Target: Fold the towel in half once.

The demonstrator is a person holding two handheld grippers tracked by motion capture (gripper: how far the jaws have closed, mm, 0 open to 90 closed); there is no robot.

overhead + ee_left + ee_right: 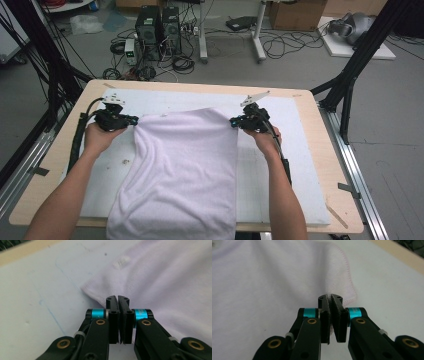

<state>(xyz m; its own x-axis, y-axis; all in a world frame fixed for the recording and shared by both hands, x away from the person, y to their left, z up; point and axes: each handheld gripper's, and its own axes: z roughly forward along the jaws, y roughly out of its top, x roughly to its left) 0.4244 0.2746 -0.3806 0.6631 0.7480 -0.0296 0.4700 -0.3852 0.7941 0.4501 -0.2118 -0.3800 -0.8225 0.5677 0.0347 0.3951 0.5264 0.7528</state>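
Note:
A pale lilac towel (185,170) lies lengthwise down the middle of the white foam mat (295,165), its near end hanging over the table's front edge. My left gripper (131,120) is shut on the towel's far left corner, lifted a little off the mat. In the left gripper view the jaws (117,299) pinch the hemmed edge of the towel (170,285). My right gripper (235,121) is shut on the far right corner. In the right gripper view its jaws (330,298) clamp the stitched hem of the towel (262,290).
The mat covers most of a light wooden table (330,150). Black frame legs (350,75) stand at the table's right and left sides. Computer towers (157,27) and cables lie on the floor beyond the far edge.

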